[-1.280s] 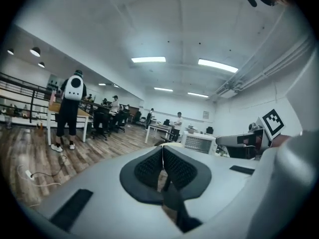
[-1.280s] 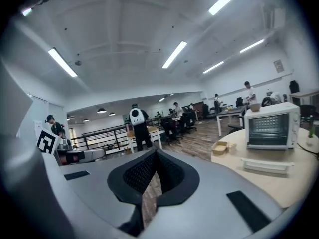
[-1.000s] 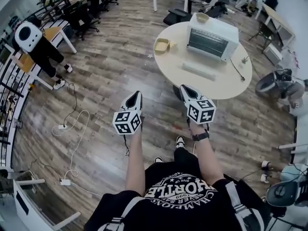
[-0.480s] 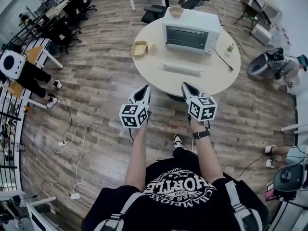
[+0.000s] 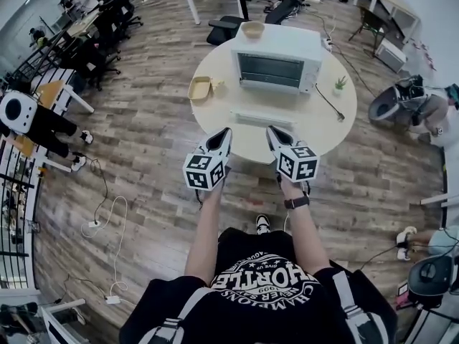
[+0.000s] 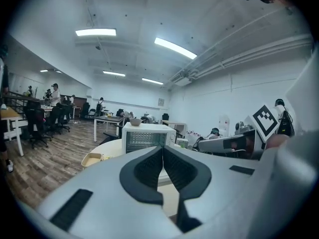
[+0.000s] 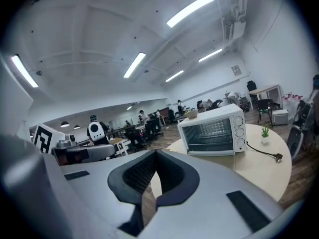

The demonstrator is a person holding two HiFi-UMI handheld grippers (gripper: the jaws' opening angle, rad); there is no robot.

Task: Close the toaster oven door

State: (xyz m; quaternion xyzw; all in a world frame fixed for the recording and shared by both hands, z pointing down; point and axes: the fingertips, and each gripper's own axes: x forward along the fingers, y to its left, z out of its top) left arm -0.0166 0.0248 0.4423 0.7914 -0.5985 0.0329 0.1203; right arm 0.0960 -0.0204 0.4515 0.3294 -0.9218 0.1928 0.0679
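Toaster oven door [image 5: 264, 119] down, bare table edge [image 5: 247, 153] near both clenched, empty hand-held grippers [image 5: 226, 131] [image 5: 271, 130].

1. I'm looking into an open-plan office or lab: white desks [image 6: 108, 119] and black office chairs [image 5: 109, 27] fill the far side.
2. Strip lights [image 6: 95, 32] run overhead, and a power strip [image 5: 94, 223] lies on the wood floor [image 5: 158, 120].

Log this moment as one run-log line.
phase: pre-contact | left gripper: shut, empty | right gripper: shut, empty | toaster oven: on round table, door apparently folded down | contact: none
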